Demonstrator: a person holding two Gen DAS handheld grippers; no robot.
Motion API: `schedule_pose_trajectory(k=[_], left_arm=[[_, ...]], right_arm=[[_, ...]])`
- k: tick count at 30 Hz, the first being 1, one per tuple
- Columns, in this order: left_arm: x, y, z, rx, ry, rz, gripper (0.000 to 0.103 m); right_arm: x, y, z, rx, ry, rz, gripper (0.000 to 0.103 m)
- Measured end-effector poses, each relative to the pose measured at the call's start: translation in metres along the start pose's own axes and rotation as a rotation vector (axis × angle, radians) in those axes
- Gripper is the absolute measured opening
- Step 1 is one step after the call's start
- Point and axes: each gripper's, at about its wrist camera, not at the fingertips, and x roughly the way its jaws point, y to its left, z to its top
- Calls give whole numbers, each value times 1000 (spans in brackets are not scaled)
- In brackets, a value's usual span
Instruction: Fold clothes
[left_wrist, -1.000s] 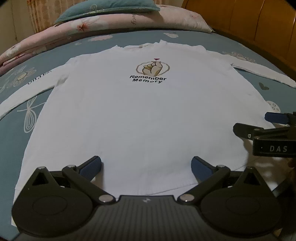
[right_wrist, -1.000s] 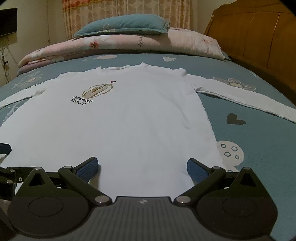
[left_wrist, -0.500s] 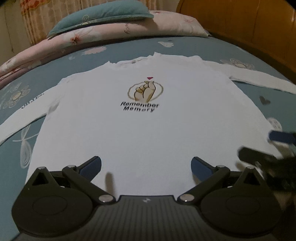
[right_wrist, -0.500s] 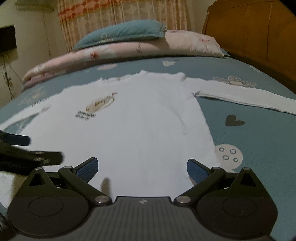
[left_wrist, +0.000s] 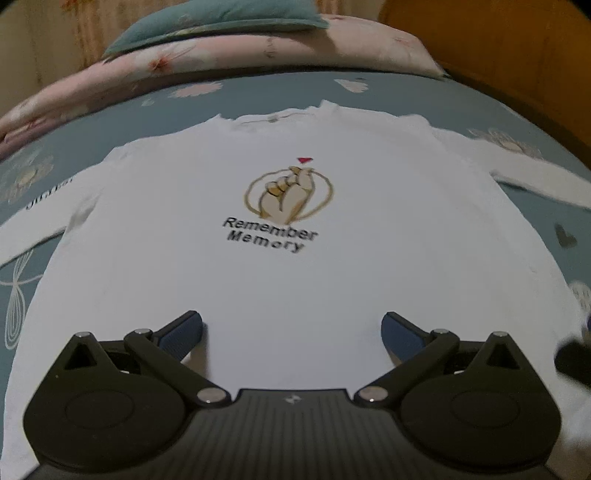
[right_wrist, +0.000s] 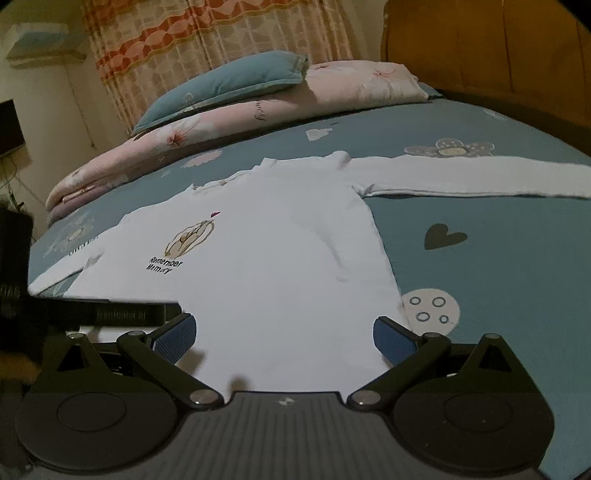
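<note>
I am bringing my left gripper (left_wrist: 291, 328) forward over the shirt (left_wrist: 280, 280), jaws wide and empty, the print now closer ahead. My right gripper (right_wrist: 284, 332), also spread and empty, is swinging toward the hem's right corner: I judge 2 hem grabs come next.

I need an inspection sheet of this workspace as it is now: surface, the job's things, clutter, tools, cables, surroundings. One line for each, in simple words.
Surface: bed sheet, blue-grey with flower and heart prints.
Job's things: white shirt lies flat, print side up, both sleeves spread out to the sides; no fold made yet.
Clutter: nothing seen on the sheet near the shirt.
Tools: left tool open, low over the shirt's hem; right tool open, over the hem near the shirt's right edge. Neither holds cloth.
Cables: thin wires on the wall at far left.
Surroundings: teal pillow on a folded pink quilt, wooden headboard, curtain.
</note>
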Motion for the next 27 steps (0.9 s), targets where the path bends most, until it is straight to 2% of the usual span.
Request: schedule_pose_trajectory(k=[13, 27], left_arm=[[-45, 7, -45, 17, 22, -83, 102], [-47, 16, -57, 36, -4, -129, 102]], right_arm=[[7, 3, -1, 10, 17, -12, 103], [22, 11, -8, -38, 45, -63, 103]])
